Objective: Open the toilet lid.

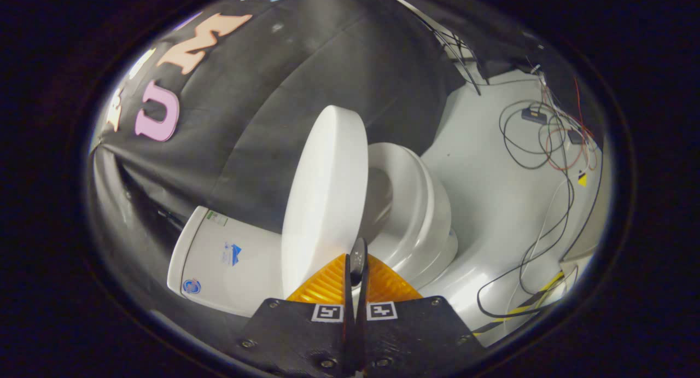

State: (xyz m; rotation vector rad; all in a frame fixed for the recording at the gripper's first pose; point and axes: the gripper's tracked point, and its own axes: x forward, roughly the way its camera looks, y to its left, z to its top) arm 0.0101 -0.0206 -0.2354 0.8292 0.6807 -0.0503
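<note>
Black cloth [328, 66] hangs as the booth's wall beyond everything else, draped in folds, and a pale floor [492, 203] spreads out to one side of the fingers with thin cables [547, 143] looping loosely across it, some dark, some reddish, and a couple of small dark boxes among them.

Just ahead of the gripper [356, 268] stands the toilet [421, 225], white and glossy, seen tilted because of how the camera is held. Its lid [325, 197] is a thick, smooth white oval with a rounded edge, raised well clear of the seat [407, 203] so that a wide wedge of space shows between the two. The lid's near edge comes right down to the fingertips. The seat ring lies on the bowl, and the bowl's opening (shadowed, so what is inside cannot be told) shows in the gap behind the lid. On the other side of the lid, beside the fingers, sits the white tank [229, 257] with small stickers on its face, backed against the cloth.

The fingers are drawn together, with only a narrow slot left between them. A thin dark piece rises in that slot at the tips; whether it is part of the lid or of the gripper cannot be made out, so whether the jaws are pinching anything cannot be told.
</note>
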